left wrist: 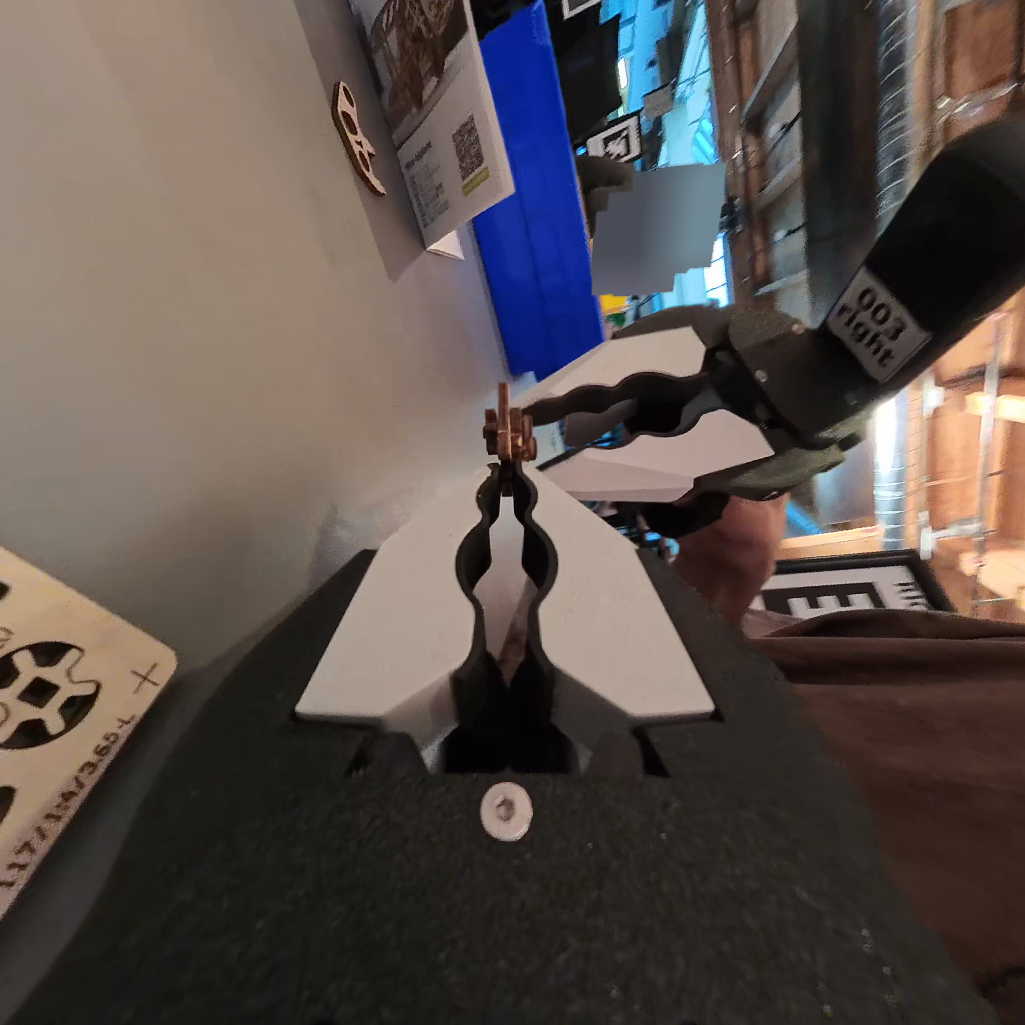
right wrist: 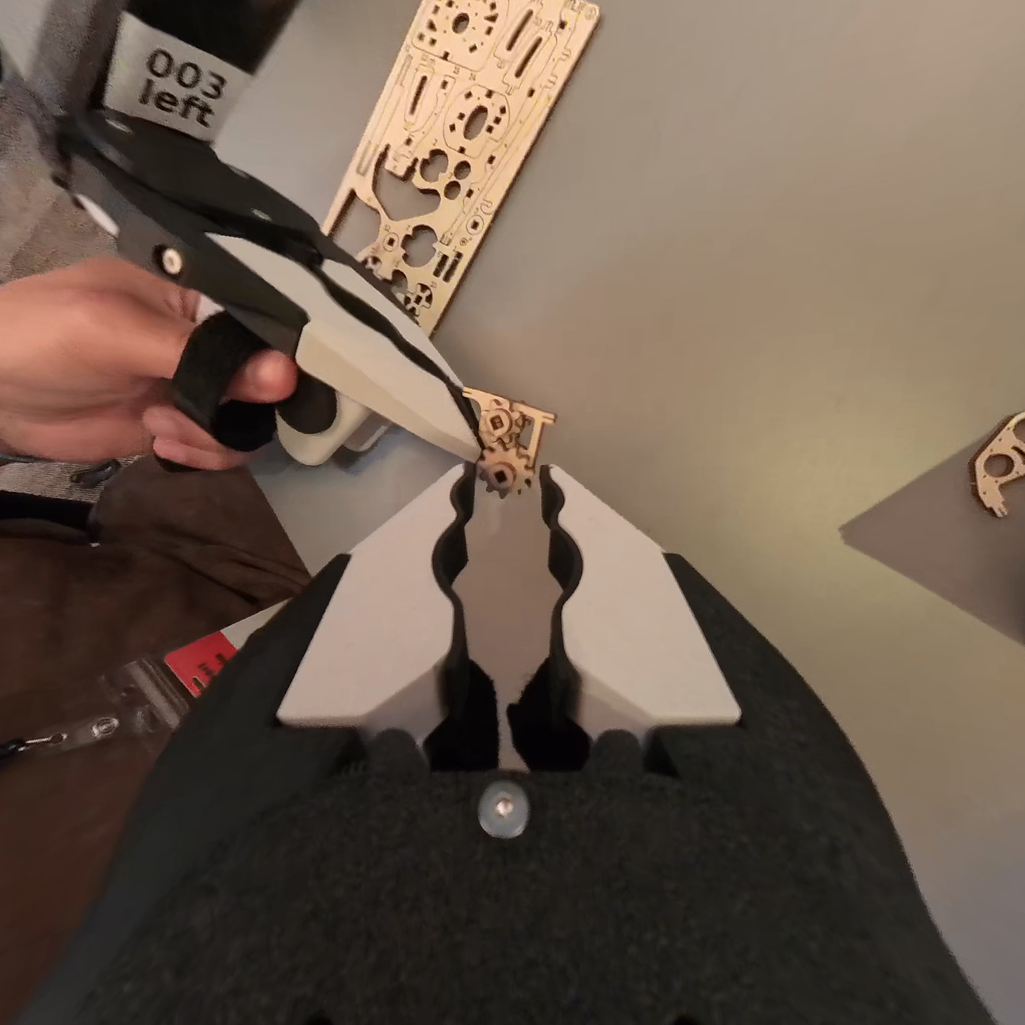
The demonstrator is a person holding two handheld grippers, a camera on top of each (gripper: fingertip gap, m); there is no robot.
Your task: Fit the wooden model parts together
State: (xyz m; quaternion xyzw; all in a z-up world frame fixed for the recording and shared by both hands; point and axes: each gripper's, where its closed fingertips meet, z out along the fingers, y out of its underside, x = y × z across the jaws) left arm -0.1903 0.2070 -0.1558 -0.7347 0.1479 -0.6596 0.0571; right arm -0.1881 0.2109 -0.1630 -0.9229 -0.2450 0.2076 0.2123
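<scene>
My left gripper [left wrist: 505, 471] is shut on a small wooden assembly [left wrist: 507, 430], a flat part carrying small gears, and holds it above the grey table [left wrist: 166, 277]. In the right wrist view the left gripper [right wrist: 471, 427] comes in from the upper left with the assembly [right wrist: 521, 424] at its tip. My right gripper [right wrist: 507, 471] is open, its fingertips either side of the lowest gear [right wrist: 502, 476] without closing on it. In the left wrist view the right gripper [left wrist: 529, 413] reaches in from the right and nearly touches the assembly.
A wooden sheet with cut-out parts [right wrist: 460, 155] lies on the table behind the left gripper; it also shows in the left wrist view [left wrist: 55, 721]. A loose wooden part [right wrist: 998, 466] lies at the right. A booklet [left wrist: 444, 122] and a blue box [left wrist: 532, 222] stand farther back. My left and right fingertips are right by each other.
</scene>
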